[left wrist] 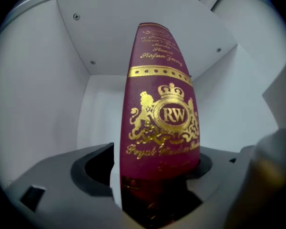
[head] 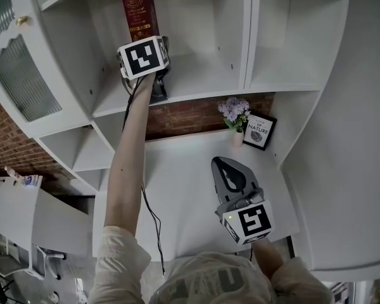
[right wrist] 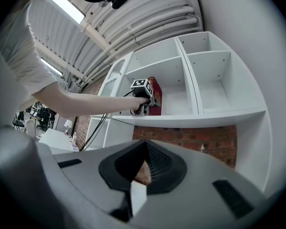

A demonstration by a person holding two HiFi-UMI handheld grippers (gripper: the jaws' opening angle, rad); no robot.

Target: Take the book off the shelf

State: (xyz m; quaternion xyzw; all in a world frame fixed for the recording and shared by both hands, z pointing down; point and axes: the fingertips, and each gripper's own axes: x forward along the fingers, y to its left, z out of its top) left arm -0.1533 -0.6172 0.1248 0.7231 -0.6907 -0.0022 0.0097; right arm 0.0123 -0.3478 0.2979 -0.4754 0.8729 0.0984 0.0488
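A dark red book (head: pixel 139 10) with gold lettering stands upright in the upper compartment of the white shelf (head: pixel 199 81). My left gripper (head: pixel 149 42) reaches up into that compartment and is shut on the book's lower end. In the left gripper view the book's (left wrist: pixel 162 113) spine fills the middle, pinched between the two grey jaws of the left gripper (left wrist: pixel 157 178). The right gripper (head: pixel 225 164) hangs low over the white desk (head: pixel 177 189), shut and holding nothing. The right gripper view looks past the right gripper (right wrist: pixel 144 152) up at the book (right wrist: pixel 156 97) on the shelf.
A small vase of purple flowers (head: pixel 235 115) and a framed print (head: pixel 259 130) stand at the back of the desk. A glass-door cabinet (head: pixel 19 75) is at the left. A black cable (head: pixel 151 215) hangs from the left gripper. Brick wall (head: pixel 190 116) shows below the shelf.
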